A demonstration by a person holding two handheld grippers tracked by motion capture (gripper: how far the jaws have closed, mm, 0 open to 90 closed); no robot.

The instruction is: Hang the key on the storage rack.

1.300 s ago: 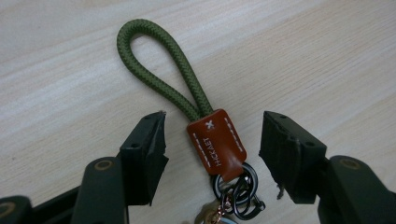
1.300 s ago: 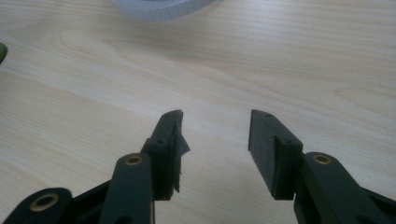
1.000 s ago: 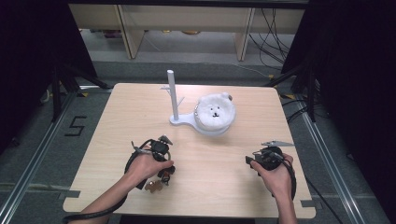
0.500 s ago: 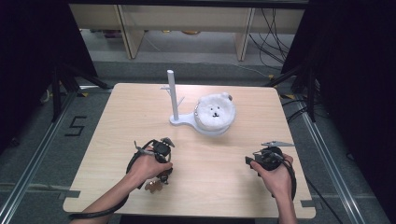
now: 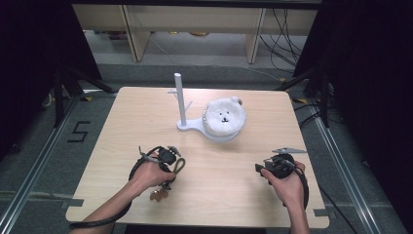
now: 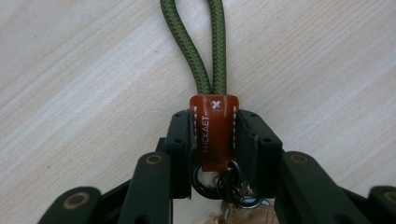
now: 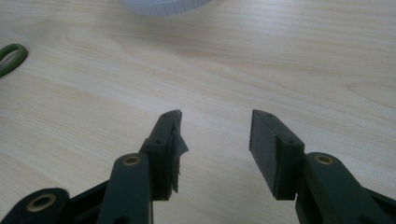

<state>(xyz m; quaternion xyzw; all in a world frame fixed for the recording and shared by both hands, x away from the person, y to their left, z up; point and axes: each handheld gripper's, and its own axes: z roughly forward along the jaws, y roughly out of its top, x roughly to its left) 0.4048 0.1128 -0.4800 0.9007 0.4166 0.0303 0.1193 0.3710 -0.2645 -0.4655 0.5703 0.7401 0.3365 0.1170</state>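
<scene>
- Near the left front of the table point(image 5: 122, 112), we have the left gripper point(image 6: 214, 140) clamped on the brown leather tab point(image 6: 214, 133) of a keychain, with the jaws pressing its two sides.
- Compared with a second ago, our left hand point(image 5: 146, 174) has shifted only slightly, and the keychain now looks gathered up in the grip instead of lying loose beside it.
- From the tab, the green cord loop point(image 6: 205, 51) runs away over the wood, and the dark metal rings point(image 6: 224, 184) hang on the near side between the jaws; in the high view the loop point(image 5: 179, 165) sticks out to the right of the hand.
- Over on the right, the right gripper point(image 7: 215, 140) has not moved; its jaws stand wide apart with nothing between them, low over bare wood.
- Farther back, the white stand point(image 5: 181, 100) with its upright post and side pegs is just where it was, and the white plush bear point(image 5: 224, 117) sits on its base.
- We judge the pick-up as secured, so the carry to a peg on the stand looks like the next stage.
</scene>
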